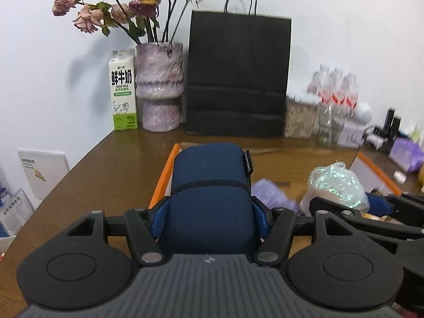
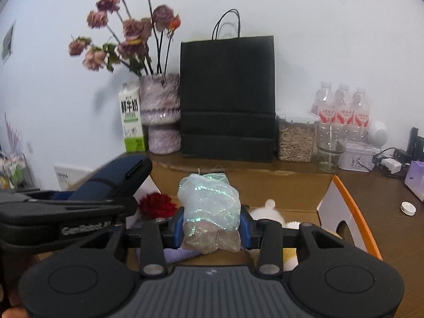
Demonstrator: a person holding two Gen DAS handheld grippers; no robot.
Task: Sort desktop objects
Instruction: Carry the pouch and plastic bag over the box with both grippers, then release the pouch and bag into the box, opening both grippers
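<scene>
My left gripper (image 1: 209, 218) is shut on a dark blue fabric pouch (image 1: 209, 182), held above the left side of an open cardboard box (image 1: 161, 177) with orange-edged flaps. The pouch also shows in the right wrist view (image 2: 116, 177) at the left. My right gripper (image 2: 212, 228) is shut on a small iridescent gauze bag (image 2: 209, 206), held over the same box (image 2: 352, 212). That bag shows in the left wrist view (image 1: 336, 182) at the right. Inside the box lie a red flower (image 2: 156, 205), a white fluffy thing (image 2: 267, 212) and a purple cloth (image 1: 275, 193).
Along the wall stand a milk carton (image 1: 123, 92), a vase of dried roses (image 1: 159, 87), a black paper bag (image 1: 235, 76), a jar of seeds (image 2: 295, 139), water bottles (image 2: 343, 108), a glass (image 2: 330, 148) and a tin (image 2: 356, 156). A small white round thing (image 2: 408, 208) lies at right.
</scene>
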